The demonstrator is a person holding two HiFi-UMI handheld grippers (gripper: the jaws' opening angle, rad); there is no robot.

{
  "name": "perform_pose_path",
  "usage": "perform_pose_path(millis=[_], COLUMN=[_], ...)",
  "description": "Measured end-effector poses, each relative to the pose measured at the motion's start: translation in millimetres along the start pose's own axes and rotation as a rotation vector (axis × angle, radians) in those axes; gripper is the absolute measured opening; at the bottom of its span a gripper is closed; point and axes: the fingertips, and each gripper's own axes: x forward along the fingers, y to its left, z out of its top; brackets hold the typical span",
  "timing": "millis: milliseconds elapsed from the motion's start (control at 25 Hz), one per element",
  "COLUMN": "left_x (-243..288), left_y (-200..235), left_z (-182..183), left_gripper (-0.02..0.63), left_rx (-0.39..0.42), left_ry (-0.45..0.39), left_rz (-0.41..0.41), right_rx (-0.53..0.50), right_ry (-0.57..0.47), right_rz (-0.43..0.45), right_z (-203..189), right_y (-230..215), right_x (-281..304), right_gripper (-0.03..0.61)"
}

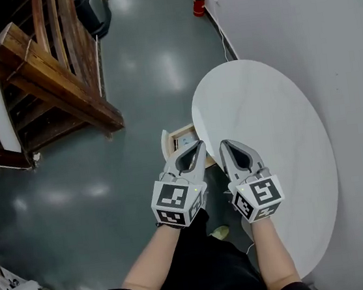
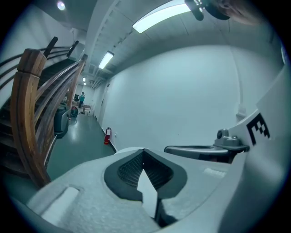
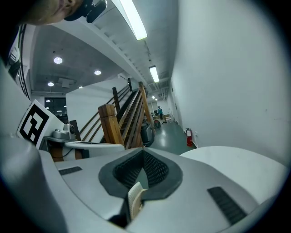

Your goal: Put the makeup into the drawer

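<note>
Head view first, steeply down: finds the left claw (image 1: 200,144) and the right claw (image 1: 223,144) side by side, near but apart, each pinched shut at the tips with only a teardrop slot left behind the point. Puts the left tips right over the drawer (image 1: 183,136), a small wood-rimmed box with a pale bottom, pulled out past the rim of the round tabletop (image 1: 282,161), smooth, white and matt. Takes in a glossy grey-green floor (image 1: 75,187), a heavy wooden staircase (image 1: 48,78) at upper left, a red fire extinguisher (image 1: 198,0) against the white wall (image 1: 324,25).

Over to the left gripper view: shows rough, pale grey shells running to a point, closed tip to tip, with ribbed black pads (image 2: 132,170) lining the hollow. Picks up a pale sliver low in the slot; cannot say what. Catches the right claw's dark flank alongside and its marker cube (image 2: 259,129) at the right edge.

Now the right gripper view: same story, shut to a point, same ribbed black lining round the hollow. Spots a cream ribbed edge low in the slot, too little of it to name. Sweeps past the tabletop's white curve at right and the staircase's chunky timber post beyond the tips.
</note>
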Motion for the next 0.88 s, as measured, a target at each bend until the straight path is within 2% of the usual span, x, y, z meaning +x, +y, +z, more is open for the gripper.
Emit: perform_pose_path(millis=[320,880], left_x=[-27.0,-67.0], left_y=[-41.4,-132.0], left_z=[58.7,101.2], left_gripper=[0.009,0.009], left_rx=[0.078,0.115], left_ry=[-0.087,-0.16], left_rz=[-0.068,-0.159], right_rx=[-0.065,-0.137], right_ry=[-0.099,-0.223], right_rz=[-0.028,-0.088], right_z=[62.4,133.1], right_y=[4.9,7.1], right_x=[-36.0,-131.9], right_gripper=[0.015,0.014])
